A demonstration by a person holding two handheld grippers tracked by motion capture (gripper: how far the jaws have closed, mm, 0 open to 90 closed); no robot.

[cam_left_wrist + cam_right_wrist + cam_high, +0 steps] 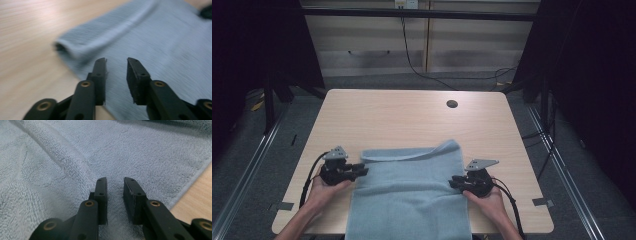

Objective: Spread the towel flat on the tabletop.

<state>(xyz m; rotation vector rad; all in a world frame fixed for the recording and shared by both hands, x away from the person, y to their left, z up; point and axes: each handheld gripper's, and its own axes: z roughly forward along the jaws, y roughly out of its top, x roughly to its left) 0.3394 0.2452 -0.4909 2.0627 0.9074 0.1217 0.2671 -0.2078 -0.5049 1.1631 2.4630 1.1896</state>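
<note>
A light blue towel (409, 195) lies on the near half of the wooden table (402, 115), and its near end hangs over the front edge. Its far edge is rolled over into a fold (412, 152). My left gripper (362, 171) is at the towel's left edge, pointing right, held by a hand. In the left gripper view the towel (155, 37) lies under the left gripper (117, 61), which is open with nothing between its jaws. My right gripper (453, 182) is at the towel's right edge, pointing left. In the right gripper view it (115, 180) hovers open over the towel (62, 157).
A round cable hole (452, 104) sits in the table's far right part. Bare wood (200, 195) shows just beside the towel's edge. Dark floor, rails and cables surround the table, and black curtains stand on both sides.
</note>
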